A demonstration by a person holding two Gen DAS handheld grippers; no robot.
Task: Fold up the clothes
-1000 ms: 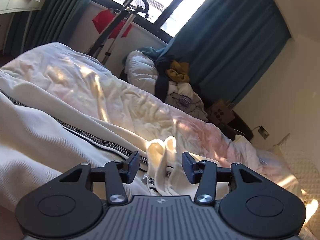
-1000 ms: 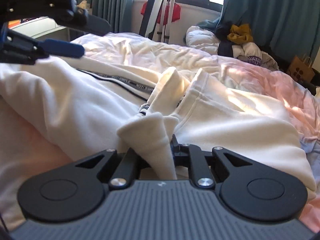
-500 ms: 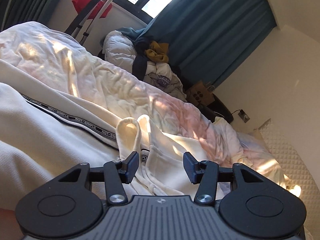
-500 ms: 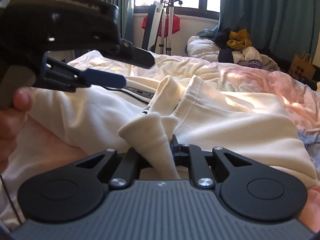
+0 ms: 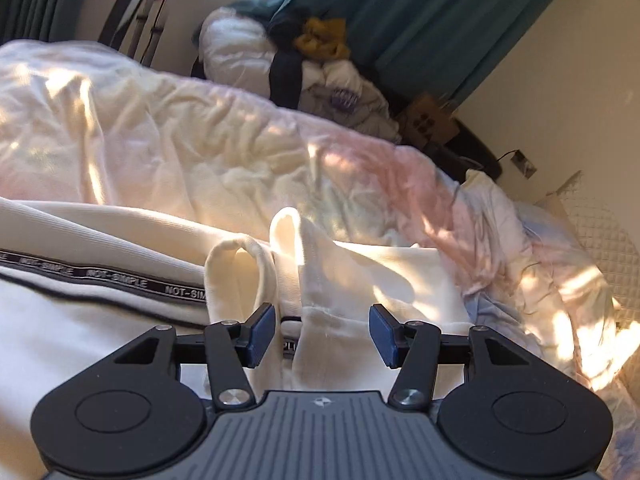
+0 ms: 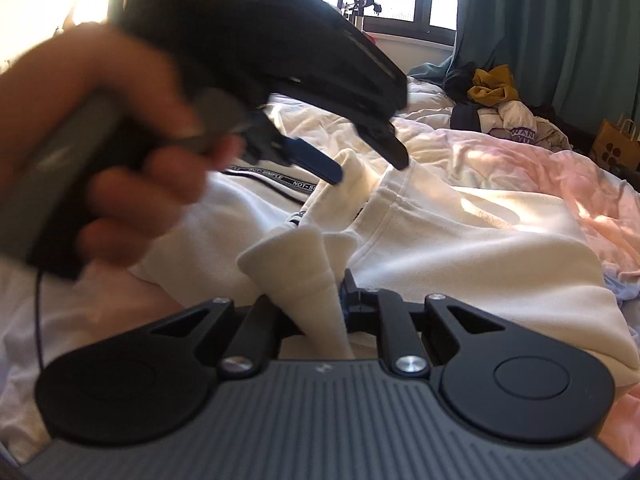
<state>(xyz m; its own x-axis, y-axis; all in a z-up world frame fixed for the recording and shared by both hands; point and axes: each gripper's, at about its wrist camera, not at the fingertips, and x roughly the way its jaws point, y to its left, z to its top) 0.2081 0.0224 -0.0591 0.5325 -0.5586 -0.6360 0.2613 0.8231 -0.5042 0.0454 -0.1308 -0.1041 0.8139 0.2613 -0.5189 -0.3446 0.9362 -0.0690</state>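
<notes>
A cream garment (image 5: pixel 120 320) with a black lettered stripe (image 5: pixel 116 280) lies spread on the bed. My left gripper (image 5: pixel 322 334) is open, its blue pads either side of the raised cream waistband folds (image 5: pixel 288 240). In the right wrist view the same garment (image 6: pixel 480 248) fills the middle, and my right gripper (image 6: pixel 338 300) is shut on a bunched cream fold (image 6: pixel 304 264) of it. A hand (image 6: pixel 100 140) holds the left gripper (image 6: pixel 360 152) from the left, its tips just above the upright folds.
Rumpled pink and white bedding (image 5: pixel 200 140) covers the bed. A heap of clothes (image 5: pixel 316 64) lies at the far end before teal curtains (image 5: pixel 440 20). A brown paper bag (image 6: pixel 616 148) stands by the curtain. A quilted white surface (image 5: pixel 600 240) sits at right.
My left gripper has advanced over the garment toward the upright waistband folds, which now sit between its open fingers. My right gripper stays shut on the cream fold.
</notes>
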